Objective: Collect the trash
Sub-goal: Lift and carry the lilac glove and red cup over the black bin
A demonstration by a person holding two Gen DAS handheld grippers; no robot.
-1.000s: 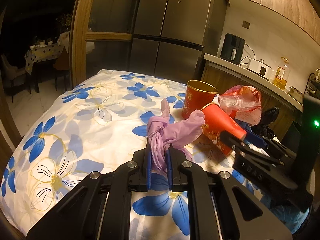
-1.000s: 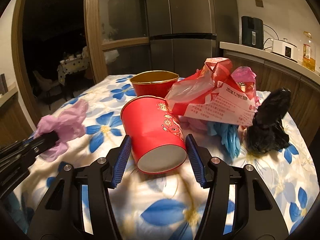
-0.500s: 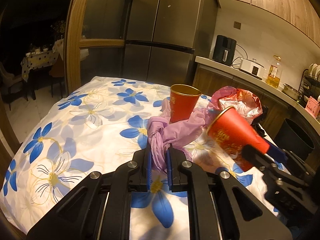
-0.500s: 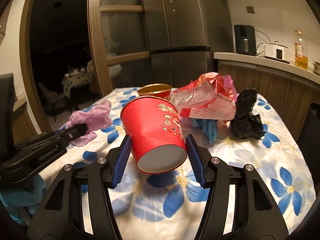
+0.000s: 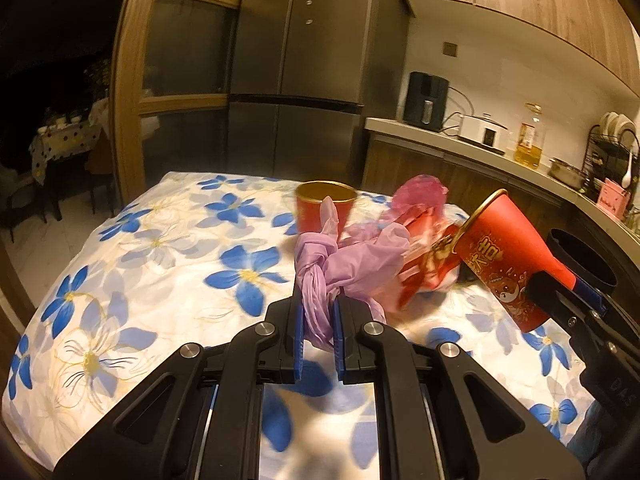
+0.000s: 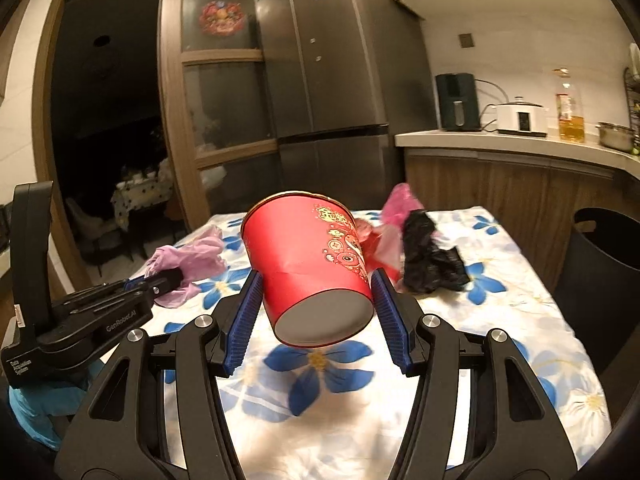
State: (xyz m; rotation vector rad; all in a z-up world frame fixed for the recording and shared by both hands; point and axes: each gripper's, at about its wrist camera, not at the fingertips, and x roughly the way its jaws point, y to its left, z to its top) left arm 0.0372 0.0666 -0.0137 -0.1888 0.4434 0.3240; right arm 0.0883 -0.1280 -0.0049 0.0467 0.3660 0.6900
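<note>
My left gripper (image 5: 317, 320) is shut on a knotted purple glove (image 5: 352, 264), held above the flowered tablecloth (image 5: 160, 264). In the right wrist view the same glove (image 6: 188, 258) hangs from the left gripper (image 6: 168, 280) at the left. My right gripper (image 6: 318, 312) is shut on a red paper cup (image 6: 312, 264), tilted with its base toward the camera, lifted off the table. That cup (image 5: 508, 256) shows at the right of the left wrist view. A second red cup (image 5: 326, 208) stands upright on the table. A red and pink plastic bag (image 5: 420, 248) and a black bag (image 6: 428, 260) lie behind.
A black bin (image 6: 600, 272) stands at the right beside the table (image 6: 520, 320). Behind are a steel fridge (image 6: 340, 80), a wooden counter (image 6: 520, 140) with an air fryer, a cooker and an oil bottle, and a dark doorway (image 6: 112, 120) at the left.
Both grippers have risen and drawn back from the trash pile with their loads. The held cup has swung right, toward the bin, which now shows.
</note>
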